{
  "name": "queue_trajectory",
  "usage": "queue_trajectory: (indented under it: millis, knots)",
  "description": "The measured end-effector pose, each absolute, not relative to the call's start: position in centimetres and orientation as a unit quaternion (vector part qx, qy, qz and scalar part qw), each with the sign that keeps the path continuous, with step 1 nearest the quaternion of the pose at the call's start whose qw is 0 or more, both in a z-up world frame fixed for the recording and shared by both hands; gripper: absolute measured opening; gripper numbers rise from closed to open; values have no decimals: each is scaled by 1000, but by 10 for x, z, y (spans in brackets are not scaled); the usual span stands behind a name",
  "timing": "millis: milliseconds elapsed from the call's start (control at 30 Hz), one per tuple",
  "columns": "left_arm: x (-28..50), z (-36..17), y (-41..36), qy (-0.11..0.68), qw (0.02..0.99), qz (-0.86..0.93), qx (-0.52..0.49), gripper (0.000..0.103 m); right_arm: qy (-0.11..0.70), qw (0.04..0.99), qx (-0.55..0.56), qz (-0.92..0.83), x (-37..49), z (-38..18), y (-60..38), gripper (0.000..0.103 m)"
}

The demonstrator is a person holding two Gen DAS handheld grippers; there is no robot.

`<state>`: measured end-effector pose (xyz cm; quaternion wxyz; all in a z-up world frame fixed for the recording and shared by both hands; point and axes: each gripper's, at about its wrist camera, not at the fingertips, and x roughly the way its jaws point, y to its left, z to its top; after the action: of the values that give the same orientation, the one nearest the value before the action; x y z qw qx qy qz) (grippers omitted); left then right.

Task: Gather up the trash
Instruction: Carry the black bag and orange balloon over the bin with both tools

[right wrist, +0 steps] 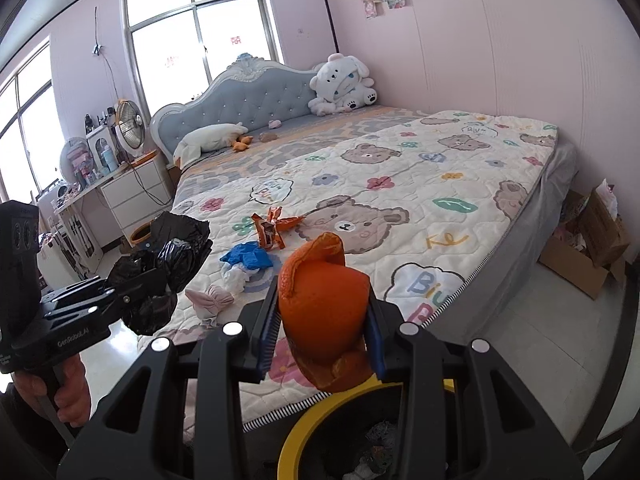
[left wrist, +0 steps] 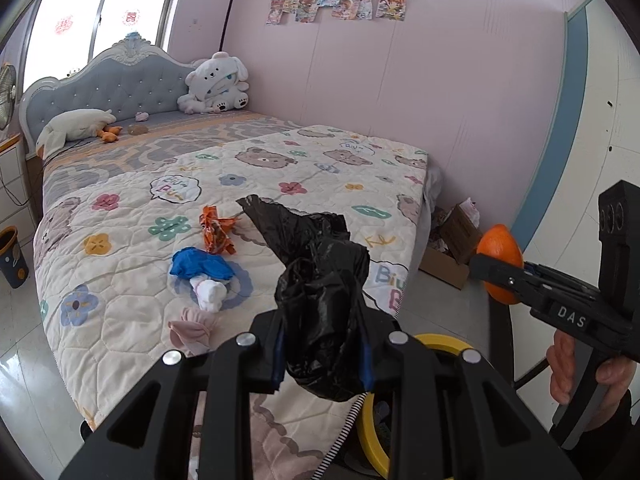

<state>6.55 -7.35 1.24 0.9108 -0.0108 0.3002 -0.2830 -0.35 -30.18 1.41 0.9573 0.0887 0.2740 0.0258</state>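
My left gripper [left wrist: 323, 364] is shut on a crumpled black plastic bag [left wrist: 320, 280]; it also shows in the right wrist view [right wrist: 160, 276]. My right gripper [right wrist: 322, 340] is shut on a piece of orange peel [right wrist: 324, 308], seen at the right of the left wrist view [left wrist: 502, 258], above a yellow-rimmed trash bin [right wrist: 308, 428]. On the bed quilt [left wrist: 340, 168] lie an orange snack wrapper [left wrist: 216, 234], a blue crumpled item [left wrist: 200, 266] with white tissue [left wrist: 208, 292], and a pink cloth piece [left wrist: 192, 330].
A cardboard box [right wrist: 588, 252] with clutter stands on the floor by the bed's foot. A small bin [left wrist: 12, 258] stands at the bed's left. Plush toys [right wrist: 344, 86] lie near the headboard. A nightstand with a fan [right wrist: 130, 122] stands beside the bed.
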Motion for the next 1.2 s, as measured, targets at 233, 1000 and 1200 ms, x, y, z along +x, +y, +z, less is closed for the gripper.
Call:
queue_trajectory:
  millis: [233,1000,1200]
  knots:
    - [46,7,-99,308,899,-311,14,26,274,957,98,2,-29,12,-321,35]
    - [14,-50,-145,385,851,-353,64,26,307,940,142,-37,-69,-22,-355,36]
    - [9,-68,-157,415,831,-364,71,26,326,930,165,-40,-70,-38,-363,36]
